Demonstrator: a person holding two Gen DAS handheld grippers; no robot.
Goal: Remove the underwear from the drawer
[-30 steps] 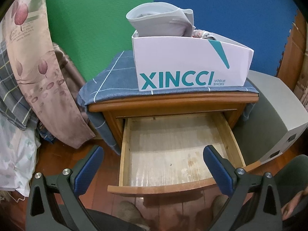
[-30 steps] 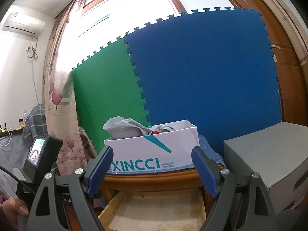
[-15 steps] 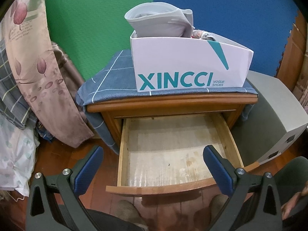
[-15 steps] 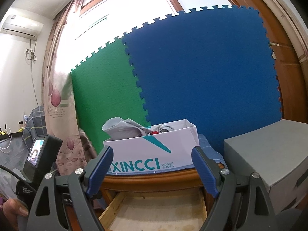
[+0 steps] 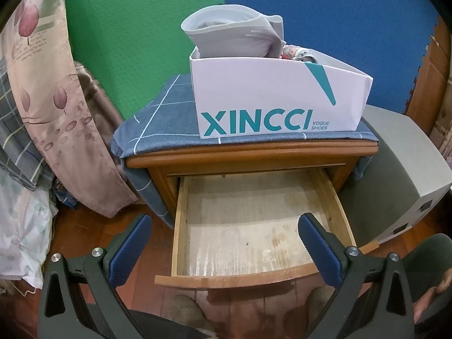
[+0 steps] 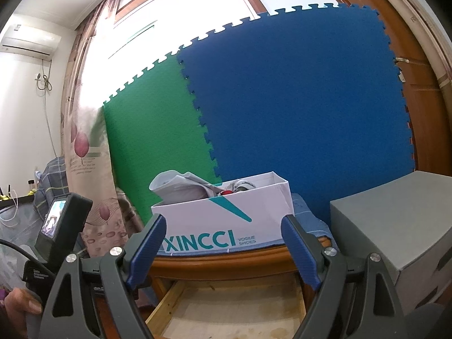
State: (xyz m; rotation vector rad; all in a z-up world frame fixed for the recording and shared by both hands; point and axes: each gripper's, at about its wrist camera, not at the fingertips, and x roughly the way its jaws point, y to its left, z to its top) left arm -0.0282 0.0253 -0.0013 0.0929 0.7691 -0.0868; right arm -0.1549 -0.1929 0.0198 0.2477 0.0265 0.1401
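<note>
The wooden nightstand's drawer (image 5: 180, 226) is pulled out and I see only its bare board bottom. A white XINCCI shoe box (image 5: 271, 96) stands on the cloth-covered top, with grey underwear (image 5: 231, 36) heaped in its left end and more garments behind. My left gripper (image 5: 226, 243) is open and empty, held above the drawer's front. My right gripper (image 6: 223, 243) is open and empty, raised in front of the box (image 6: 226, 220), with the grey underwear (image 6: 180, 183) showing above its rim. The drawer (image 6: 161, 310) shows below.
A blue checked cloth (image 5: 163, 124) covers the nightstand top. A grey cabinet (image 5: 406, 169) stands to the right, and curtains and bedding (image 5: 42, 107) hang to the left. Green and blue foam mats (image 6: 282, 113) line the wall. The left hand's gripper body (image 6: 56, 226) shows at lower left.
Both grippers stay open and empty. The left view has shifted slightly so the nightstand sits a little lower; the right gripper has tilted up slightly.
</note>
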